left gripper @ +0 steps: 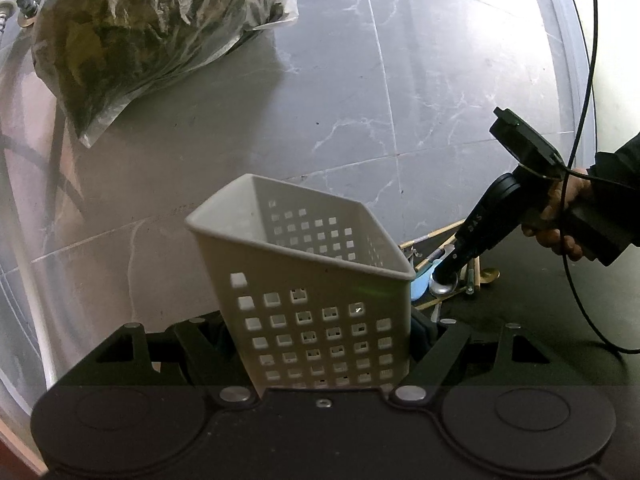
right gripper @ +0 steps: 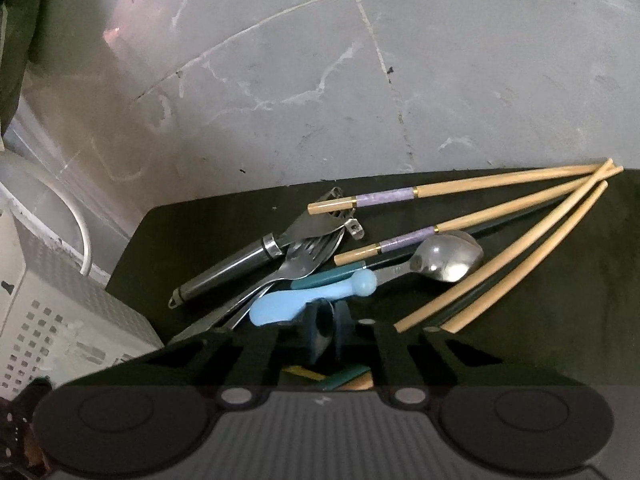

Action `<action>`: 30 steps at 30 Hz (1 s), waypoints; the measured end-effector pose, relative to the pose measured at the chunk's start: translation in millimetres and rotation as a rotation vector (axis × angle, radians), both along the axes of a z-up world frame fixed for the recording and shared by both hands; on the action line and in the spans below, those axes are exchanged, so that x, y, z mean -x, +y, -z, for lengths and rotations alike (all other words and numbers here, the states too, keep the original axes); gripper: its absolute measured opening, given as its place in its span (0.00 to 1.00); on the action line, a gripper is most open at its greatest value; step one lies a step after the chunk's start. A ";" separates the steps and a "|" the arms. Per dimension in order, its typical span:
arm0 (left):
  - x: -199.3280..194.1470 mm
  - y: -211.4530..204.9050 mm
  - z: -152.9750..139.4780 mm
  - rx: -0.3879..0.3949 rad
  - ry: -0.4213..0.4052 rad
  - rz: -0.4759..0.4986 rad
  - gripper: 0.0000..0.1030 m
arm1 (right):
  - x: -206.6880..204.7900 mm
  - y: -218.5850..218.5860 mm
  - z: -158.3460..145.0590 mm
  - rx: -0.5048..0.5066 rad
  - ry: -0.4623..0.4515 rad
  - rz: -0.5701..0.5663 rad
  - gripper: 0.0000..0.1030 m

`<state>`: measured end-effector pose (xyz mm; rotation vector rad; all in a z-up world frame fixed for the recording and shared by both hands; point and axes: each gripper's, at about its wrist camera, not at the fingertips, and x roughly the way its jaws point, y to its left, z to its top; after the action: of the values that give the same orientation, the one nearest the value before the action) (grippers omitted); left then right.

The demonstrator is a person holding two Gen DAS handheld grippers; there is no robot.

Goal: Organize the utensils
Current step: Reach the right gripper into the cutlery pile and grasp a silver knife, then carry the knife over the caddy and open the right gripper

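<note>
We see the left gripper (left gripper: pixel 320 344) clamped on the sides of a white perforated caddy (left gripper: pixel 316 280), holding it tilted over the grey marble floor (left gripper: pixel 360 100), just beside the left edge of a black mat (right gripper: pixel 224 232). The utensils lie heaped near that edge: a blue plastic spoon (right gripper: pixel 296 300), a steel spoon (right gripper: pixel 444 260), a fork (right gripper: pixel 308 256), a dark-handled peeler (right gripper: pixel 232 272) and wooden chopsticks (right gripper: pixel 500 184) fanning toward the mat's far right corner. The right gripper (right gripper: pixel 326 332) has its jaws drawn together at the blue spoon's handle; it seems to pinch it, though the pads are blurred.
</note>
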<state>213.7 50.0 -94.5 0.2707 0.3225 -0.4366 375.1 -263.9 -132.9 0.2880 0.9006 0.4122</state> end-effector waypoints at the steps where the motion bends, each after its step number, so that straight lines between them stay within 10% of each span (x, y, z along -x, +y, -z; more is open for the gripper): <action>1: -0.4 0.1 -0.2 0.000 0.001 0.002 0.77 | 1.1 0.2 0.2 -0.006 -0.003 0.008 0.04; 10: -0.5 3.5 -0.1 0.004 0.002 0.025 0.77 | 36.5 7.3 -27.2 -0.027 -0.134 0.082 0.01; 20: -1.1 7.1 2.9 0.021 -0.007 0.040 0.76 | 96.1 32.6 -135.7 0.052 -0.458 0.128 0.01; 30: -0.4 6.9 4.5 0.030 -0.013 0.032 0.76 | 127.1 96.4 -203.1 0.084 -0.661 -0.069 0.01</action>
<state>214.1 56.9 -99.0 0.2496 0.2989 -0.4704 248.0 -167.5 70.2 0.0315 0.2783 0.4912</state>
